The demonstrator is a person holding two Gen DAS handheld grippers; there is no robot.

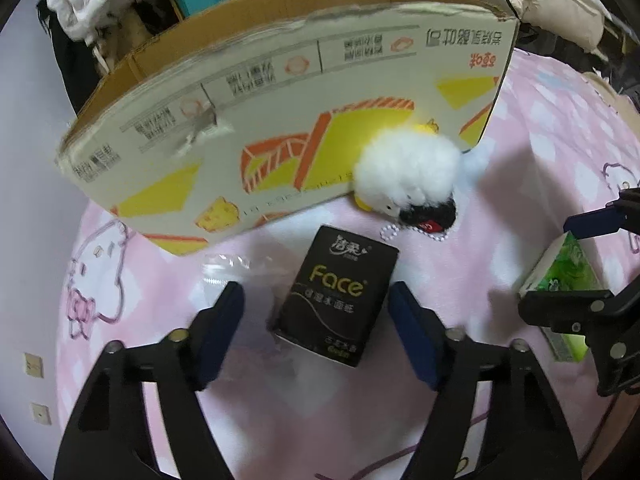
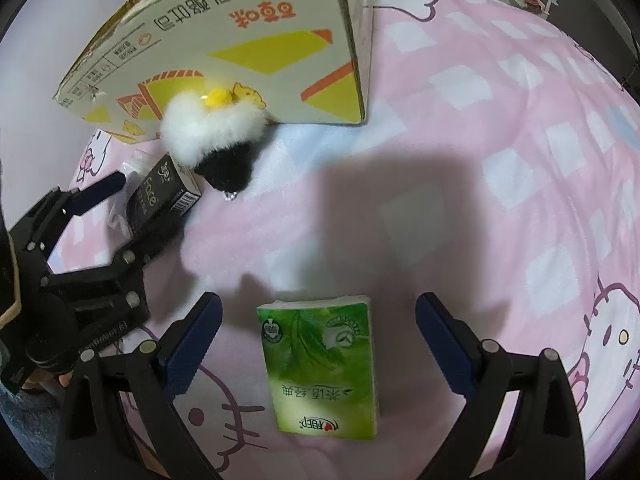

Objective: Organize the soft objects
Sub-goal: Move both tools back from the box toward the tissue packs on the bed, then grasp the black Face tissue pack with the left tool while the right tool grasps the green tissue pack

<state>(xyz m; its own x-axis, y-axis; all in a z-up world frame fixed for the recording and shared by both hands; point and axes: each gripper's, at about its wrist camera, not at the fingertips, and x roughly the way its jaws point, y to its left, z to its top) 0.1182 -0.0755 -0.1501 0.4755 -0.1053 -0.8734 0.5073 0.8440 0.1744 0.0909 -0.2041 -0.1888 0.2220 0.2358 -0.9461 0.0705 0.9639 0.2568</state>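
Both tools are spread wide and hold nothing: the left hand-held gripper (image 1: 316, 320) straddles the black Face tissue pack (image 1: 337, 297), the right hand-held gripper (image 2: 318, 334) straddles the green tissue pack (image 2: 322, 366). Both packs and the fluffy plush keychain (image 1: 408, 178) lie on the pink bedspread (image 1: 540, 152), outside the cardboard box (image 1: 280, 120), so sorting looks barely begun
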